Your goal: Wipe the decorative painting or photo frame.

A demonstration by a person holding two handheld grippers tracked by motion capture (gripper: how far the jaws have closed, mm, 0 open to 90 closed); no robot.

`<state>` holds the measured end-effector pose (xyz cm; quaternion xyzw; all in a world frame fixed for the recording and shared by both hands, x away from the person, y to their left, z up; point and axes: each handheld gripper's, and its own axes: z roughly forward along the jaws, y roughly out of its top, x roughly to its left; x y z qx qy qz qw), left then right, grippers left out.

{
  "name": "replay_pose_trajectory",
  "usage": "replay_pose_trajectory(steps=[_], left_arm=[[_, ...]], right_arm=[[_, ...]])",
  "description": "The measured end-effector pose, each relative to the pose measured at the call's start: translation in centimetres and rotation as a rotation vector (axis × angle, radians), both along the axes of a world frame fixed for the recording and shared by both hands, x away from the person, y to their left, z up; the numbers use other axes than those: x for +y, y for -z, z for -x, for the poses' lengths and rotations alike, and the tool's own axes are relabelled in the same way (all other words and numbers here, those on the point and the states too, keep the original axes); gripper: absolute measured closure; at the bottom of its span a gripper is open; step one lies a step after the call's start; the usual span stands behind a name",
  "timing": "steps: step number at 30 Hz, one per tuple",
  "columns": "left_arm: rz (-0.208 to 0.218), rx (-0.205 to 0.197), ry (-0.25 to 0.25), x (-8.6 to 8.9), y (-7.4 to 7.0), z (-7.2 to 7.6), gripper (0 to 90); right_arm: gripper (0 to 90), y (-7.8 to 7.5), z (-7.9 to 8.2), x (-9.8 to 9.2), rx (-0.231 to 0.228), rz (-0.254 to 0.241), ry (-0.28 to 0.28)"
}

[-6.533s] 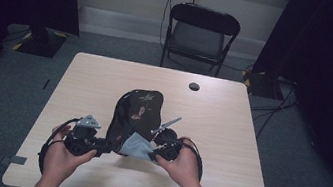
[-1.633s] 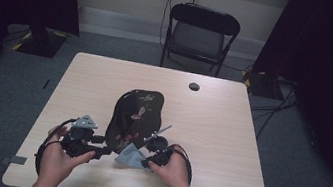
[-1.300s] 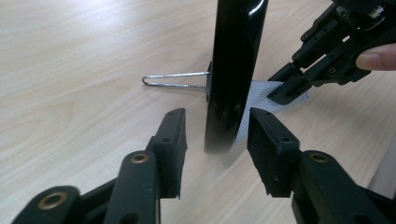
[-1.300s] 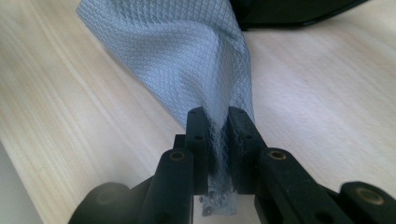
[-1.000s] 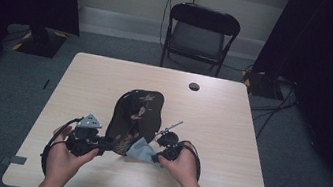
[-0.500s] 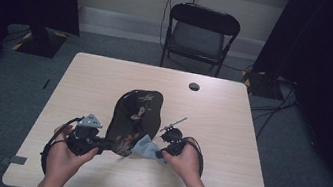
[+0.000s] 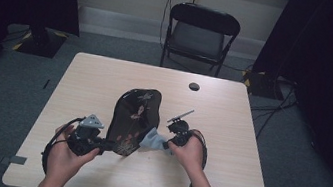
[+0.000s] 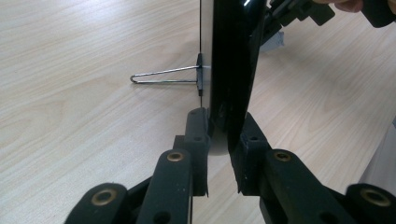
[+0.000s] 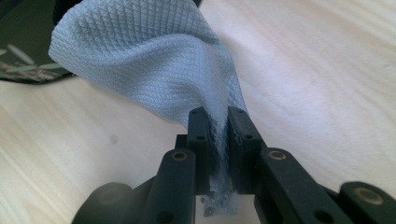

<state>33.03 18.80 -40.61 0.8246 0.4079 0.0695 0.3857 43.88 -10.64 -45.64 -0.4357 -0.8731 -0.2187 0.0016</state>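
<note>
Here the dark decorated panel runs lengthwise from the desk front edge toward its middle, tilted up on a wire stand. The left gripper is clamped on the panel's near lower edge. The right gripper, jaws closed on a grey cloth, sits just right of the panel; the cloth reaches its right edge, so wiping likely goes leftward.

Left gripper low at left, jaws clamped on what it holds. Right gripper opposite, jaws pinched shut. Both forearms enter from bottom edge.
</note>
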Motion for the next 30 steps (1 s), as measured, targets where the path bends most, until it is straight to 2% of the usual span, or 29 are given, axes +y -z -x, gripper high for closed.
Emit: replay_pose_trajectory(steps=[9,15,18,26,30], left_arm=[[-0.001,0.003,0.002,0.0,0.0,0.0,78.5],[-0.009,0.006,0.001,-0.1,-0.1,0.0,78.3],[-0.007,0.01,-0.001,0.0,-0.1,0.1,77.3],[-0.003,0.028,-0.007,0.3,-0.1,0.4,65.7],[-0.01,0.028,-0.008,0.4,-0.1,0.5,61.1]], right_arm=[[81.4,-0.1,-0.8,-1.7,-0.026,-0.001,0.089],[81.5,0.0,-0.6,-2.7,-0.032,-0.014,0.121],[81.5,0.0,-0.3,-3.0,-0.033,-0.019,0.112],[81.5,-0.7,1.5,-3.9,-0.046,-0.034,0.075],[81.4,-0.8,2.7,-4.0,-0.034,-0.044,0.03]])
